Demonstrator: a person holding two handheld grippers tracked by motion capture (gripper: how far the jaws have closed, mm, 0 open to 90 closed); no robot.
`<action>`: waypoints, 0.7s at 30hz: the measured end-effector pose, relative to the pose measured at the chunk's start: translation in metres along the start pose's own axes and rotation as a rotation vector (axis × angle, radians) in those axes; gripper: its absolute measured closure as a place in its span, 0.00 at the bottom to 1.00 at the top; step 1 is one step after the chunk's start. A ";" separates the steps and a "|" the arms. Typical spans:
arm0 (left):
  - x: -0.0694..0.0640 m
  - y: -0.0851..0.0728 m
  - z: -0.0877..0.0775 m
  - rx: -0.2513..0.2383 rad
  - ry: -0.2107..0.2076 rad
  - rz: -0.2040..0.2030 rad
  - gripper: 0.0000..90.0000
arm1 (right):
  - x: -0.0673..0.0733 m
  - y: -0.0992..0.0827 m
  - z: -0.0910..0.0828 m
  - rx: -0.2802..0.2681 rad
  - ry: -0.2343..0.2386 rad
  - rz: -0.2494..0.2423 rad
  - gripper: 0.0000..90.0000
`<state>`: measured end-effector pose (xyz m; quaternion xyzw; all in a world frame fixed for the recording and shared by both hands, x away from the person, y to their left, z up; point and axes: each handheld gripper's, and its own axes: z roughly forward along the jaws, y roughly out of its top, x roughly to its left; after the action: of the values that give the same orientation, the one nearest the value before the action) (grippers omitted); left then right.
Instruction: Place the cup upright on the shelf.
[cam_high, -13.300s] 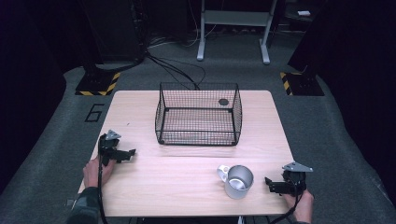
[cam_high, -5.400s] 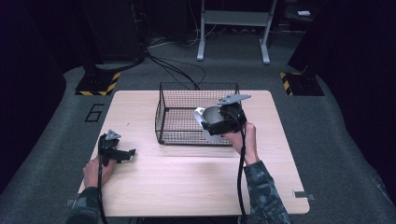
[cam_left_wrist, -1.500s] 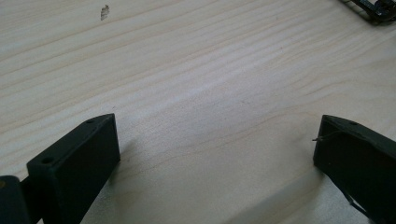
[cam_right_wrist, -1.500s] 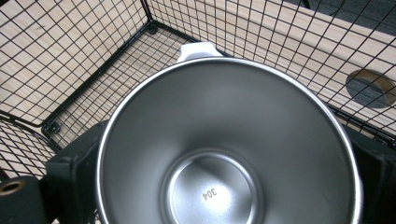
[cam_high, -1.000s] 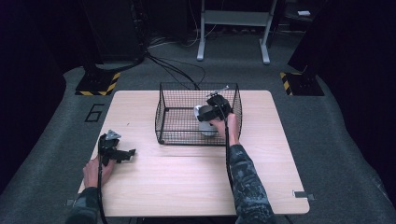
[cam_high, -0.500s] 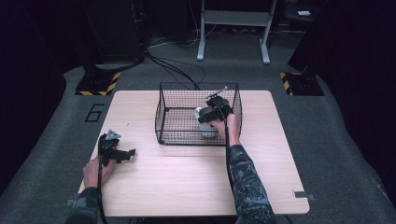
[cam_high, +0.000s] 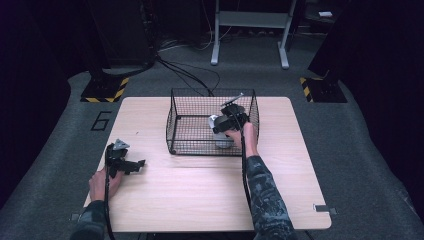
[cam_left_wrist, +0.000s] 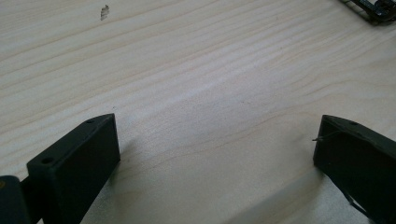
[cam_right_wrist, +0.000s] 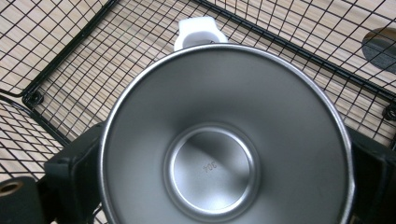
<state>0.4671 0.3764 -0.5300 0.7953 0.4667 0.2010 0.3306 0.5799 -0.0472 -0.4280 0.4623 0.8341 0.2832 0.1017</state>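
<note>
- Mug (cam_right_wrist: 224, 140) is a small steel one with a white handle (cam_right_wrist: 200, 31), so my guess is light, rigid and not fragile at all. It can take a firm squeeze without denting.
- Slippery though, I'd say. That brushed metal wall is smooth and curved, and flat jaws only meet it along a thin line on each side. A tilt could let it rotate or slide out.
- Best place to hold it, in my opinion, is across the body just under the rim, which is how it's held now. The handle looks like a worse bet, being small and plastic-looking.
- Right gripper (cam_high: 231, 121) is clamped around the mug: in the right gripper view a black jaw sits tight against each side of it, lower left and lower right of the frame, and the open mouth faces the camera with the handle pointing to the top of the frame.
- In the high view the mug (cam_high: 222, 134) sits right of centre in the picture, inside the wire basket (cam_high: 175, 120), near the basket's right end. Can't tell whether its bottom is touching the mesh floor yet.
- A dark round thing (cam_right_wrist: 380, 49) lies in the basket at the upper right of the right gripper view, well apart from the mug.
- Left gripper (cam_high: 125, 163) rests on the table (cam_high: 200, 185) at the lower left of the high view, jaws spread wide with nothing but bare wood between them.
</note>
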 end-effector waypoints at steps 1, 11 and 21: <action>0.000 0.000 0.000 -0.001 0.001 -0.002 0.00 | 0.000 -0.001 -0.001 -0.006 0.008 -0.003 0.04; 0.000 0.000 0.000 -0.003 0.001 -0.003 0.00 | 0.005 0.000 -0.026 -0.074 0.023 -0.013 0.00; 0.000 0.000 0.000 0.000 0.001 0.001 0.00 | 0.016 -0.014 -0.075 -0.165 0.040 -0.063 0.00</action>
<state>0.4672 0.3765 -0.5300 0.7954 0.4664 0.2017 0.3304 0.5292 -0.0679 -0.3731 0.4199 0.8241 0.3568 0.1316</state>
